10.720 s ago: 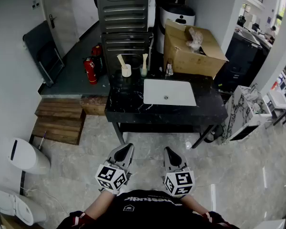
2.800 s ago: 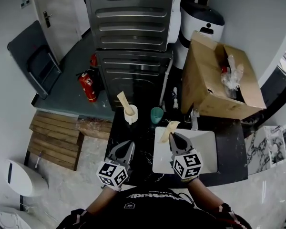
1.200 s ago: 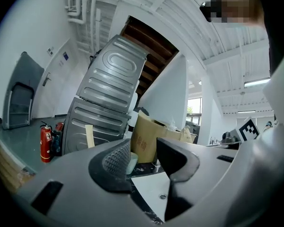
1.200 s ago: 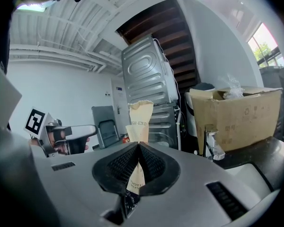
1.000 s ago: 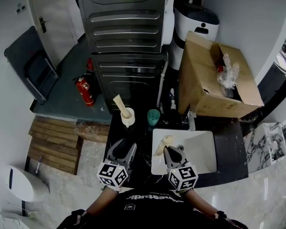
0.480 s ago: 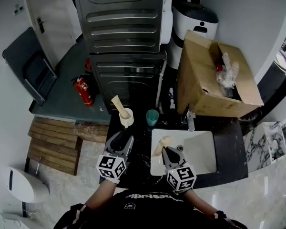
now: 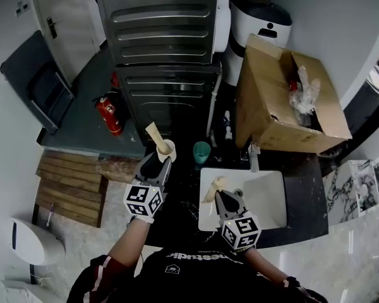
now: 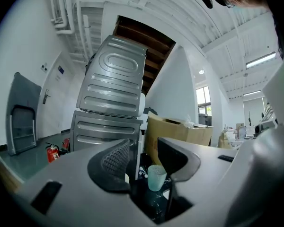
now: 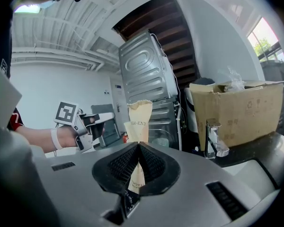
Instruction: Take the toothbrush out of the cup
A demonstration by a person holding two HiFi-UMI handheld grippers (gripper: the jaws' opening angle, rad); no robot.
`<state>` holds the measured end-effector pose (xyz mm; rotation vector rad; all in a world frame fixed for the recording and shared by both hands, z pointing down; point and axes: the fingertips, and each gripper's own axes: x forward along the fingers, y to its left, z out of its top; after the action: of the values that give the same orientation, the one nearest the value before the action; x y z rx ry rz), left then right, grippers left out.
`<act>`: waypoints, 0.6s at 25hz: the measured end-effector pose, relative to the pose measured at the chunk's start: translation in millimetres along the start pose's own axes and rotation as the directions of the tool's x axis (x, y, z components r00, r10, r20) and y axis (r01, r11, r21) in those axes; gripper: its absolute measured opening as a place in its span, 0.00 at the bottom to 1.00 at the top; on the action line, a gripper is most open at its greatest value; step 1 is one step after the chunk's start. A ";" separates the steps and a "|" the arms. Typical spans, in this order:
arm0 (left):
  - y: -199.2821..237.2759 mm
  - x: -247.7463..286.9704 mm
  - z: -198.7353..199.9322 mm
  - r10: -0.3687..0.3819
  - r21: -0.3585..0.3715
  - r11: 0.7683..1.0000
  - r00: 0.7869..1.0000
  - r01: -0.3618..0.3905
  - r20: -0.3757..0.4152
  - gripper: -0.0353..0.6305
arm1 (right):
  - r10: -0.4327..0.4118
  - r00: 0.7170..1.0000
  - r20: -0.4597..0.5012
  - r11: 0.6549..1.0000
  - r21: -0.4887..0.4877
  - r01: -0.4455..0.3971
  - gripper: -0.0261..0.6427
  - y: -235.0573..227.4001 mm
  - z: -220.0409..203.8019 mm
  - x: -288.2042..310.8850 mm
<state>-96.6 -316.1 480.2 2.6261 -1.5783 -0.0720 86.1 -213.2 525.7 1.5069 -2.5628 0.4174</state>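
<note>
Black counter point(image 7: 182, 185) | right tongs point(image 7: 223, 195) clamp wrapped toothbrush point(image 7: 214, 187) | left tongs point(image 7: 153, 163) wide, near white cup point(image 7: 167, 149)

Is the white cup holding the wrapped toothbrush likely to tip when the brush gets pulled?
The white cup looks small and light, so it may slide or tip easily. The wrapped toothbrush leans out over its rim, probably making it top-heavy. A sideways pull by the left tongs could topple it.

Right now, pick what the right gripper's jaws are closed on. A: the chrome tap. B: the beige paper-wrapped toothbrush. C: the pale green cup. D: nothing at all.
B: the right gripper has its jaws pinched on the beige paper-wrapped toothbrush, which stands up between them.
</note>
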 end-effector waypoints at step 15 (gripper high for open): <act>55.6 60.3 -37.1 0.097 -0.013 0.995 0.991 -0.099 -0.088 0.35 | -0.003 1.000 -0.017 1.000 0.031 0.004 0.10 -14.9 -3.2 16.1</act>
<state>-114.3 -393.8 522.1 2.4980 -1.6667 0.0340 91.2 -232.4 535.4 1.5115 -2.5519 0.4697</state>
